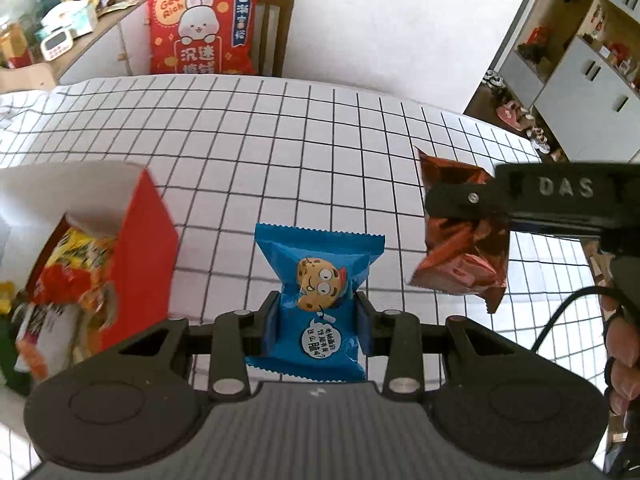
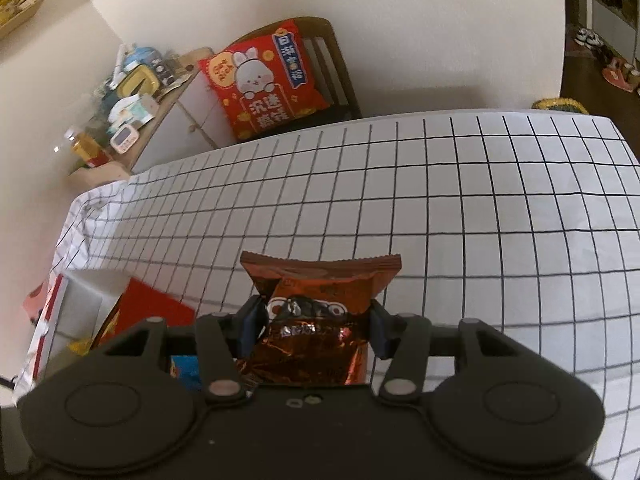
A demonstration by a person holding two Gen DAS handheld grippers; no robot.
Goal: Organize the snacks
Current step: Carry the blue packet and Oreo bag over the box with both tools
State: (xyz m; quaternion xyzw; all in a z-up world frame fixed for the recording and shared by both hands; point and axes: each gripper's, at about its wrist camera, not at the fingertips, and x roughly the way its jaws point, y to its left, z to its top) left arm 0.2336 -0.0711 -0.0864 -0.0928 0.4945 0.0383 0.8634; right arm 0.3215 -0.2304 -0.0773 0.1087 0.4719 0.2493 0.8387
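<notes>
My left gripper (image 1: 318, 312) is shut on a blue cookie packet (image 1: 320, 276) with a cartoon cookie face, held above the checked tablecloth. My right gripper (image 2: 316, 322) is shut on a shiny orange-brown Oreo packet (image 2: 320, 320). In the left wrist view the right gripper (image 1: 468, 208) shows at the right, with the orange-brown packet (image 1: 460, 256) hanging from it. A red open box (image 1: 140, 248) with several snack packets inside stands at the left, beside the blue packet. The box also shows low at the left in the right wrist view (image 2: 152, 304).
The table carries a white cloth with a black grid (image 1: 280, 140). A wooden chair with a red rabbit cushion (image 1: 202, 28) stands behind the far edge. A cluttered sideboard (image 1: 52, 20) is at the back left, and shelving (image 1: 580, 60) at the right.
</notes>
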